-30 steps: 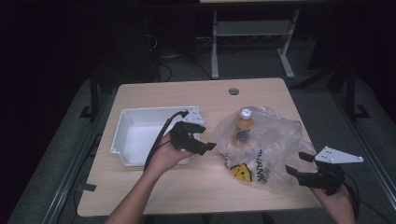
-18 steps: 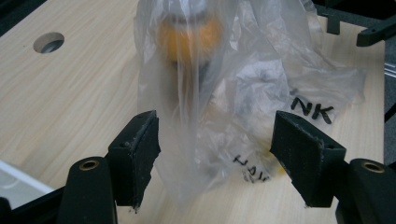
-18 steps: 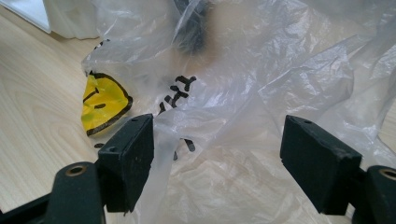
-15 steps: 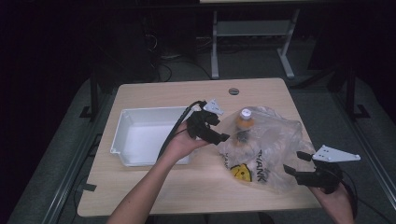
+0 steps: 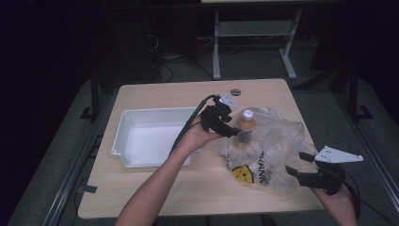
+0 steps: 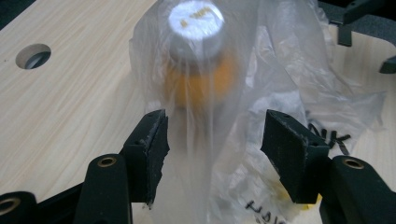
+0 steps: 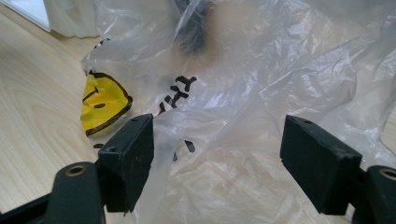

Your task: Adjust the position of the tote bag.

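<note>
Closing left hand-held gripper (image 6: 212, 154), now at bagged bottle (image 6: 198, 60), unpinched | right hand-held gripper (image 7: 217, 158) wide, unmoved

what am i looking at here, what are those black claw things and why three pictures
A person sits at a wooden table with a hand-held gripper, a two-jaw clamp, in each hand. The high view looks down from above; the other two pictures come from cameras riding on each gripper, looking along its black jaws.

On the table are a white tray and a clear plastic bag with an orange bottle inside it.

The left gripper has just been closing its jaws either side of the bagged bottle, pads not yet pressing. The right gripper is open at the bag's edge. Nothing is held yet.
</note>
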{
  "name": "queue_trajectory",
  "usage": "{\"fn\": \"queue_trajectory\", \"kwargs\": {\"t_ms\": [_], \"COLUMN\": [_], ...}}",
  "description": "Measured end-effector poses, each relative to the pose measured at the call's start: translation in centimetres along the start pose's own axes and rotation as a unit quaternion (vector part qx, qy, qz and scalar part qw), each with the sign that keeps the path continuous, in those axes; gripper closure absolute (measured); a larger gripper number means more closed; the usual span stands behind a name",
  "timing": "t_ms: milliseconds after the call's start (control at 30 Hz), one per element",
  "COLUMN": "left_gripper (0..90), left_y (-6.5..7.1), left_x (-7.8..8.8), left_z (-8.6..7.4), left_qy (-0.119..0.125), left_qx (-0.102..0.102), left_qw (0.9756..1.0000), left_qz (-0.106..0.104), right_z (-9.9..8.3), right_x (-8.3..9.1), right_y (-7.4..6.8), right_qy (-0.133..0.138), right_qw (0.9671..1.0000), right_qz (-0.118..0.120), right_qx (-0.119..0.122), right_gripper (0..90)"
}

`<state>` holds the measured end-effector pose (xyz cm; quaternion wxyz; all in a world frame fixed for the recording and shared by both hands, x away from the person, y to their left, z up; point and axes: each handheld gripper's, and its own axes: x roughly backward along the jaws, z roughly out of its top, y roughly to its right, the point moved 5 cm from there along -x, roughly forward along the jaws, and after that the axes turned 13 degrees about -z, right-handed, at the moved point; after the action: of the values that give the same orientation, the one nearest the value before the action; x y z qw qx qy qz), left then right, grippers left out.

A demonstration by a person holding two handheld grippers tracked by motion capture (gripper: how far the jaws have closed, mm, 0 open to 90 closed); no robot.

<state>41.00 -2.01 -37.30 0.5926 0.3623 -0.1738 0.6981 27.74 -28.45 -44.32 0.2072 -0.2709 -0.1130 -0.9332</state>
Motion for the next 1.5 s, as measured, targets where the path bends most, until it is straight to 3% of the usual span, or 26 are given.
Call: {"fn": "queue_trajectory", "kwargs": {"t_ms": [200, 433, 700, 1100, 1333, 1500], "left_gripper": [41.8, 54.6, 67.7, 89.5, 89.9, 89.9], "left_y": [-0.7, -1.3, -1.8, -1.4, -1.6, -1.9], "left_x": [-1.0, -2.2, -1.9, -1.6, -0.9, -0.7], "left_z": [0.7, 0.5, 0.5, 0.5, 0.1, -0.9], "left_qy": [-0.005, -0.023, -0.008, -0.027, -0.03, -0.032], "left_qx": [0.008, 0.013, 0.02, 0.004, 0.007, 0.021], "left_qw": [1.0, 0.9996, 0.9997, 0.9996, 0.9995, 0.9992], "left_qz": [0.002, -0.007, -0.009, -0.004, 0.006, 0.012], "right_z": [0.1, 0.2, 0.4, 0.4, 0.4, 0.3], "right_x": [0.2, 0.5, 0.4, 0.4, 0.4, 0.6], "right_y": [0.0, 0.3, 0.4, 0.3, 0.4, 0.5], "right_qy": [0.004, 0.008, 0.012, 0.013, 0.012, 0.012], "right_qw": [1.0, 0.9999, 0.9999, 0.9998, 0.9999, 0.9998], "right_qz": [-0.002, -0.006, -0.009, -0.01, -0.012, -0.015], "right_qx": [0.0, -0.001, 0.002, 0.008, 0.004, 0.003], "right_gripper": [25.6, 25.6, 25.6, 25.6, 25.6, 25.6]}}
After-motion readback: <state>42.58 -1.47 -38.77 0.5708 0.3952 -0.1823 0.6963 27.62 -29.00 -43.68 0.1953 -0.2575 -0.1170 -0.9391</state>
